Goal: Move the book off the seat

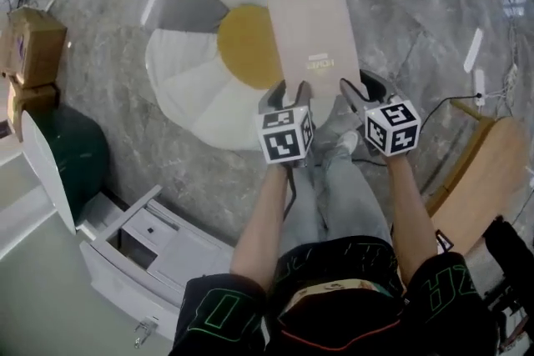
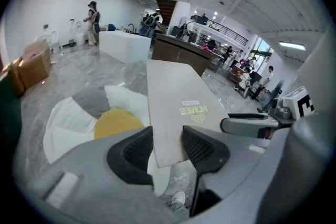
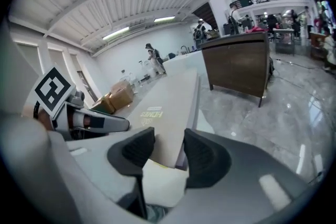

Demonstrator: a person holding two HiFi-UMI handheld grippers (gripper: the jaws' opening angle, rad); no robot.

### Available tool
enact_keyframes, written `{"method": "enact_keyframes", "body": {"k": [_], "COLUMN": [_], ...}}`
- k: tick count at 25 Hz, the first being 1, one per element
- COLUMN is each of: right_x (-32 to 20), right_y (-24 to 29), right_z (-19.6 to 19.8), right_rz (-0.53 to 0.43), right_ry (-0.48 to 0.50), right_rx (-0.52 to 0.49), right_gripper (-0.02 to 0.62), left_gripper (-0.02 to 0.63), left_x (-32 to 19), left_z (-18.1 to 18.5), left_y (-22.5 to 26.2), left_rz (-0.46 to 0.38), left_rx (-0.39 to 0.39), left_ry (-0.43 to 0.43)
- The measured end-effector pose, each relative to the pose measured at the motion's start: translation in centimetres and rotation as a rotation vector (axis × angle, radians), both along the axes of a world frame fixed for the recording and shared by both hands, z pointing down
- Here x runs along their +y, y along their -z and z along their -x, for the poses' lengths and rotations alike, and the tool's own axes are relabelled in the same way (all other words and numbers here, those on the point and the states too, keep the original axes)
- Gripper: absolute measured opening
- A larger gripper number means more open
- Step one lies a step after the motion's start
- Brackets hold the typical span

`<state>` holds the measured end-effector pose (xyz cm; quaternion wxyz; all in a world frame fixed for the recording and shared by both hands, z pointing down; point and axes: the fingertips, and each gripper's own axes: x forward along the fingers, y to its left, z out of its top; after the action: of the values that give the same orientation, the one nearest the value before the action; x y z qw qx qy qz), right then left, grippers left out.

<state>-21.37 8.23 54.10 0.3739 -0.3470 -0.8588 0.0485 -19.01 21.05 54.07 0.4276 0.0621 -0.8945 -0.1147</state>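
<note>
A thick beige book (image 1: 313, 29) with pale print on its cover is held by its near edge over the seat, a flower-shaped cushion (image 1: 188, 87) with white and grey petals and a yellow centre (image 1: 246, 46). My left gripper (image 1: 288, 100) clamps the book's near left corner. My right gripper (image 1: 355, 96) clamps the near right corner. In the left gripper view the book (image 2: 178, 102) runs out from between the pads of the left gripper (image 2: 168, 144), above the cushion (image 2: 118, 123). In the right gripper view the right gripper (image 3: 168, 147) pinches the book (image 3: 168, 102) across its thickness.
Cardboard boxes (image 1: 29, 46) stand at the left, with a green bin with a white lid (image 1: 71, 154) and a white drawer unit (image 1: 150, 246) nearer me. A wooden piece (image 1: 484, 171) and a cable lie at the right. The floor is grey marble (image 1: 417, 21). A brown counter (image 3: 236, 65) stands farther off.
</note>
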Motion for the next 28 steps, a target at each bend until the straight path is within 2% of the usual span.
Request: {"method": "enact_keyframes", "body": {"k": [6,13,18,23,28], "right_x": [-10.0,-23.5,-33.0,-41.8,-48.7], "right_y": [6.8,12.8,14.9,18.9,20.3], "right_z": [1.1,1.4,-1.2,-2.7,-6.8], "right_rz": [0.041,0.077,0.084,0.051,0.028], "right_ry": [-0.161,-0.420,-0.597,-0.809,-1.002], "right_rx": [-0.077,-0.181,-0.189,-0.268,-0.291], "right_gripper": [0.175,0.175,0.175,0.175,0.173], "left_gripper": [0.189,0.189,0.178,0.155,0.153], "left_x": [-9.8,-23.6,-33.7,-43.6,-52.0], "left_z": [3.1,6.8,5.9,6.9,4.9], "left_y": [7.4,14.3,17.2,21.5,22.6], "left_rz": [0.038,0.080,0.101,0.087,0.014], "left_rx": [-0.065,-0.174,-0.202,-0.279,-0.285], "left_ry": [-0.167,-0.442,-0.618,-0.824,-0.984]}}
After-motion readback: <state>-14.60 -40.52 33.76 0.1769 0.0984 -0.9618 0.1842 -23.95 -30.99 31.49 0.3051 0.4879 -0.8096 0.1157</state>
